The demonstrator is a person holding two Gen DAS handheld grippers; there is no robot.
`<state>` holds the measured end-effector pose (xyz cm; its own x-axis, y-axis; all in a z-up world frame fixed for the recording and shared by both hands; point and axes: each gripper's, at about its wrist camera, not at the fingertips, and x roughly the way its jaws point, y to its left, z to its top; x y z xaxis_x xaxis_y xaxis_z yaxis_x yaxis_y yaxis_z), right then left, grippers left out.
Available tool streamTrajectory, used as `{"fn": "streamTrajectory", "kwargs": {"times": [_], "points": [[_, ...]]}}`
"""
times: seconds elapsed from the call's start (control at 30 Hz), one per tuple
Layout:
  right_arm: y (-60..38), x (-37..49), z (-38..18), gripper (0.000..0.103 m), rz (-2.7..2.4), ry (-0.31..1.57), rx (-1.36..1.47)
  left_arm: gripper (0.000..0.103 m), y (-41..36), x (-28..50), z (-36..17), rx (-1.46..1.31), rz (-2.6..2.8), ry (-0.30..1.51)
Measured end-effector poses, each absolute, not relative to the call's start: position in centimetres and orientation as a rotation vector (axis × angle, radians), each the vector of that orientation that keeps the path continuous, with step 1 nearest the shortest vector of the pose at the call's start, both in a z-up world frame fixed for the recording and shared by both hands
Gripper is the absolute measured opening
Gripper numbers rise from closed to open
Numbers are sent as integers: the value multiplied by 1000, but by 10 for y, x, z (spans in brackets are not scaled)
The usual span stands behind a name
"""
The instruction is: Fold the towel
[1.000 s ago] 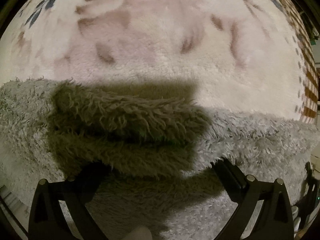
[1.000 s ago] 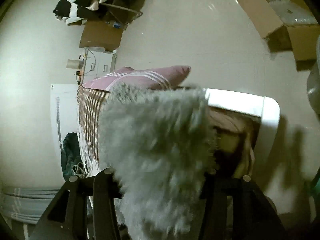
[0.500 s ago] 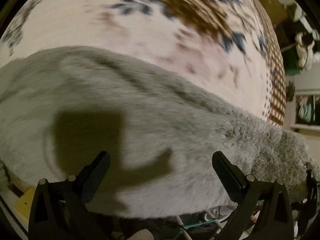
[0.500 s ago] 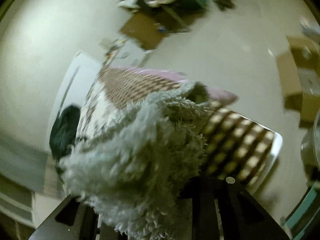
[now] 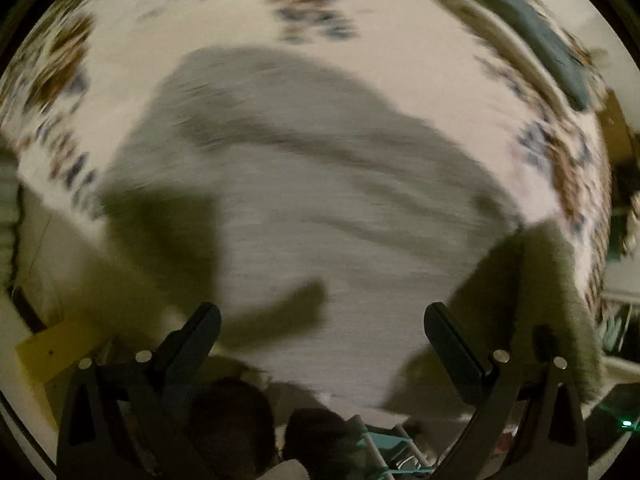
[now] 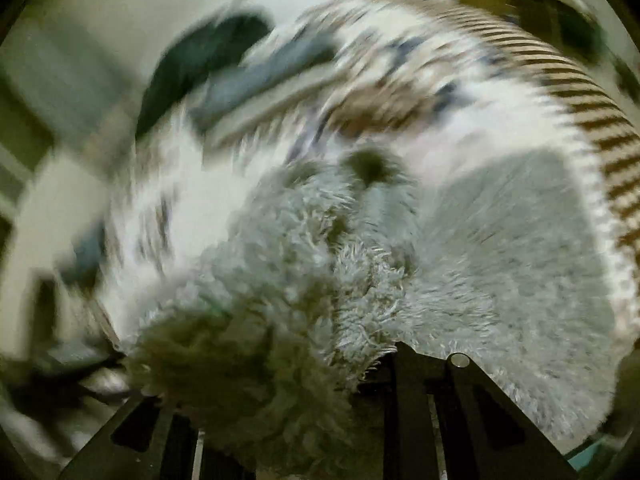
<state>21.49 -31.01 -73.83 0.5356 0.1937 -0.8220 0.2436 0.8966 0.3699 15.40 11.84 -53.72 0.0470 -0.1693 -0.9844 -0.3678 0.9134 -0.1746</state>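
- Grey shaggy towel (image 5: 320, 220) spread on patterned blanket (image 5: 400, 48); blurred in both views
- Left gripper (image 5: 322, 334) above towel's near edge; fingers (image 5: 200, 332) wide apart, gripping nothing
- Right gripper (image 6: 320, 364) clamped on a bunched towel (image 6: 288, 280) fold; pile spilling over the fingers (image 6: 404, 364), left one hidden
- Rest of towel flat on blanket (image 6: 460, 128), beyond the bunch
- Dark shadow cast on towel's near-left part

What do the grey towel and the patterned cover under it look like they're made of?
Towel: long-pile shaggy microfibre or chenille, judging by loose tufted strands near the right gripper. Patterned cover: probably soft printed fleece or plush, matte; motion blur leaves the weave unclear.
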Motion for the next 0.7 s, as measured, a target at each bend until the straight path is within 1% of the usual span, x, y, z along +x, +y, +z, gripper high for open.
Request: {"fn": "streamTrajectory", "kwargs": {"times": [0.07,0.13,0.27,0.3,0.33,0.37,0.4,0.43,0.47,0.5,0.63,0.7], "points": [[-265,220,-764,22,-7,1072,352,103,140,145,-546,-459,194,1546],[-238,221,-779,22,-3,1095,263,103,156,136,-551,-474,223,1548],[-206,221,-778,23,3,1096,133,103,172,125,-555,-507,239,1546],[-205,222,-781,28,3,1112,109,103,171,124,-556,-508,236,1544],[-200,223,-783,31,11,1153,93,103,169,125,-555,-504,227,1539],[-192,227,-778,43,23,1211,95,103,165,127,-551,-494,211,1529],[-195,230,-778,60,53,1264,125,103,158,131,-546,-479,186,1515],[-198,228,-774,68,101,1290,169,103,148,137,-544,-468,159,1501],[-201,223,-765,81,147,1290,207,103,139,144,-539,-455,123,1487],[-206,219,-757,89,178,1288,237,103,128,151,-532,-443,83,1472],[-256,195,-723,90,199,1268,440,103,72,185,-514,-397,-97,1426],[-301,184,-714,90,104,1245,529,103,42,199,-519,-358,-187,1439]]}}
